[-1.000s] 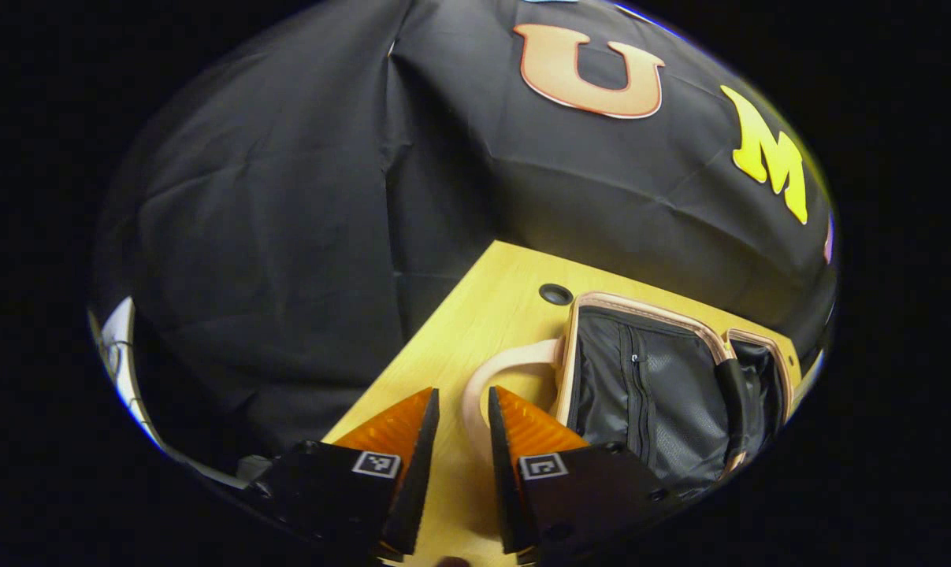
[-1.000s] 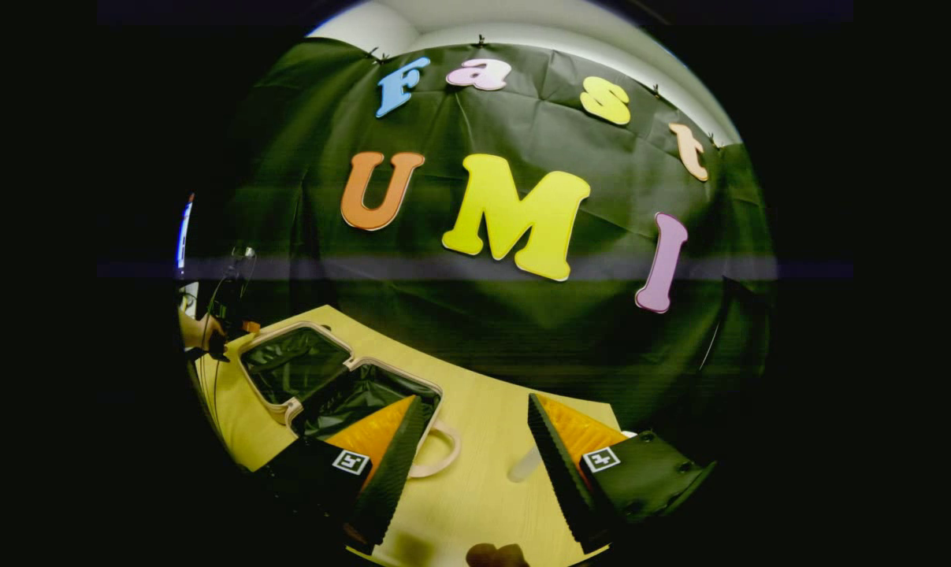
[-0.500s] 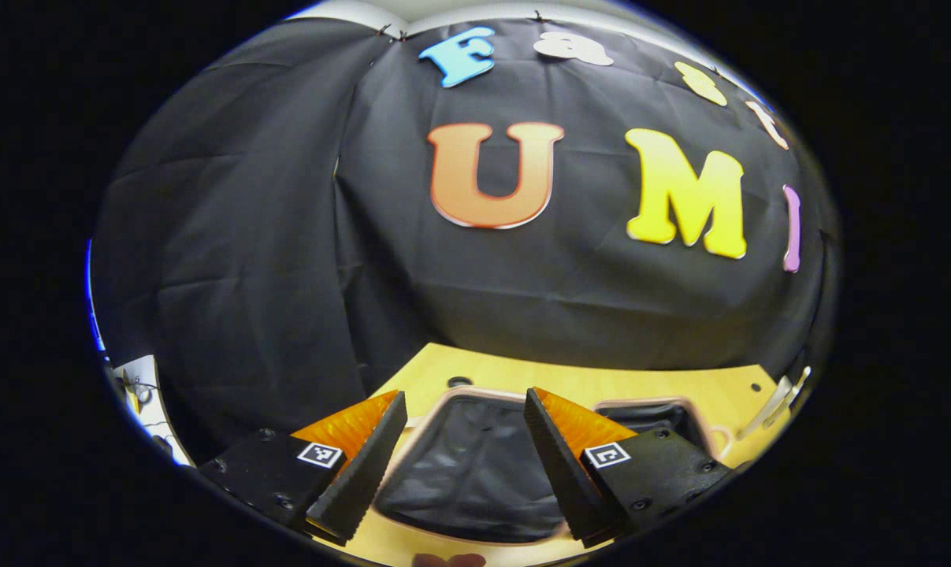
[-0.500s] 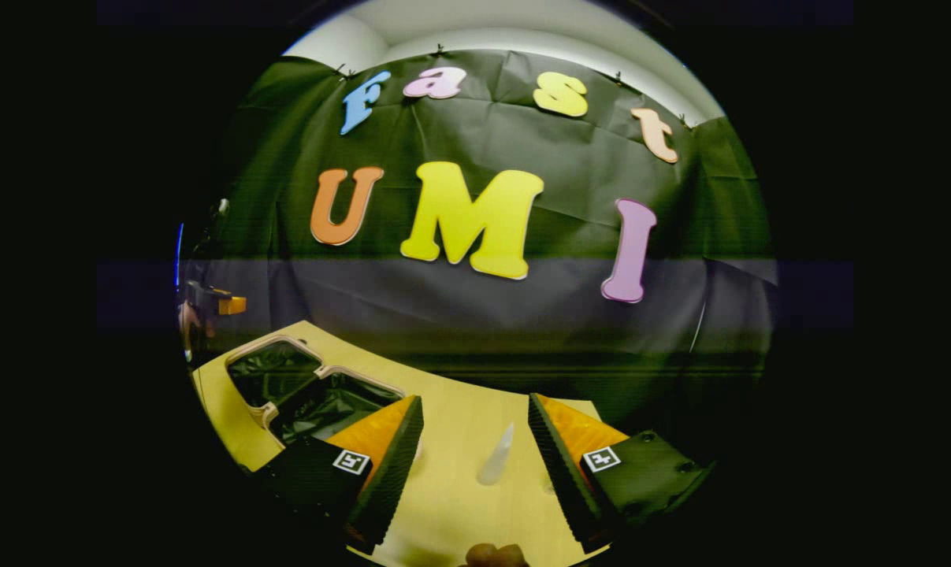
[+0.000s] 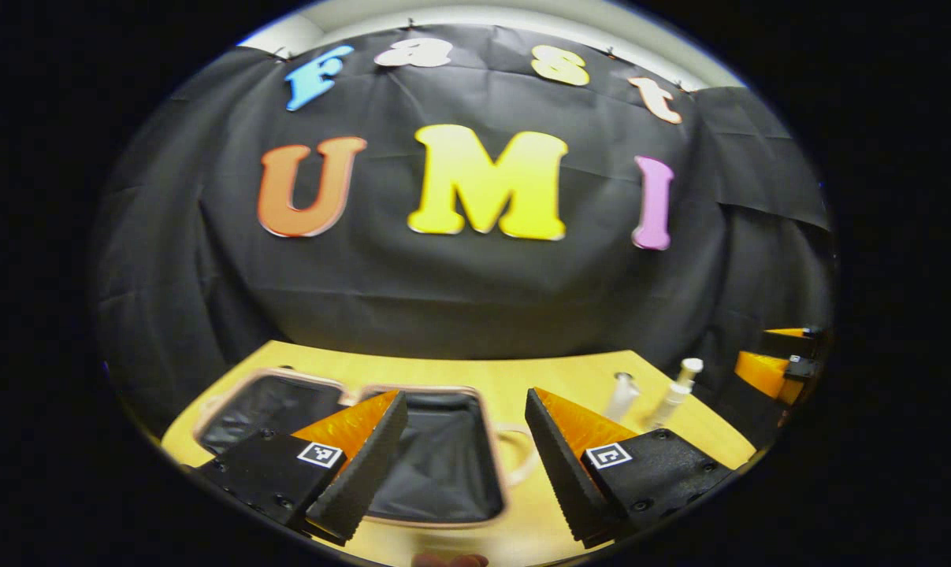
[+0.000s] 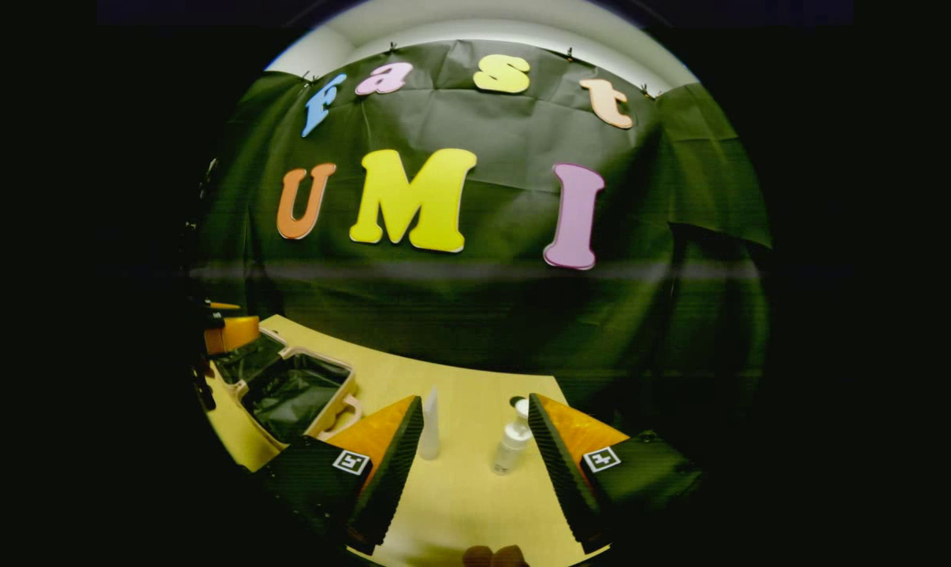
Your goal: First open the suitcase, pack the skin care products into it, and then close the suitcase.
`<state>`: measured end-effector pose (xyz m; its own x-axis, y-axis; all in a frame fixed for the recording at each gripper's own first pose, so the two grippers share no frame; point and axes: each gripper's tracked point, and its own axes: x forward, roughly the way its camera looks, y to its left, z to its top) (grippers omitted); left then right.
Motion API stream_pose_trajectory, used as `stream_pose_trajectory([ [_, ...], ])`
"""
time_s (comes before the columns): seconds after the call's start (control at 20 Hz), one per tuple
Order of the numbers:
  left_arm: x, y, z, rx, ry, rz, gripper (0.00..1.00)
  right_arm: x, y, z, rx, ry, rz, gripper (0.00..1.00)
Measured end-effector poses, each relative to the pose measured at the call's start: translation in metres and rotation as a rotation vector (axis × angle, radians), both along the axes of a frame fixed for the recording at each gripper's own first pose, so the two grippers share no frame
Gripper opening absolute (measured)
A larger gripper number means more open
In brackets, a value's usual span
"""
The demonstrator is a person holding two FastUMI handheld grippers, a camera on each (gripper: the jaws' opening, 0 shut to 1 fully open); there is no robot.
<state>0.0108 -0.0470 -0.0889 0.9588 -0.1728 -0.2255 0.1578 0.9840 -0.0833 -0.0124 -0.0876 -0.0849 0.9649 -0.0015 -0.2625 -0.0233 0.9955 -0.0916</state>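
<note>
Suitcase — flat open, dark-lined

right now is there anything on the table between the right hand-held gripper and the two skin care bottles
Nothing visible. In the right gripper view the right hand-held gripper is open, and the tube and pump bottle stand upright ahead of its fingers with only bare table before them. The open suitcase lies off to the side.
</note>
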Motion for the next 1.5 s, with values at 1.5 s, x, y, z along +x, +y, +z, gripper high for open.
stream_pose_trajectory([
  [1.5,0.126,-0.209,-0.214,0.140,0.304,-0.255,0.70,-0.034,-0.149,-0.061,-0.018,0.191,-0.105,0.80],
])
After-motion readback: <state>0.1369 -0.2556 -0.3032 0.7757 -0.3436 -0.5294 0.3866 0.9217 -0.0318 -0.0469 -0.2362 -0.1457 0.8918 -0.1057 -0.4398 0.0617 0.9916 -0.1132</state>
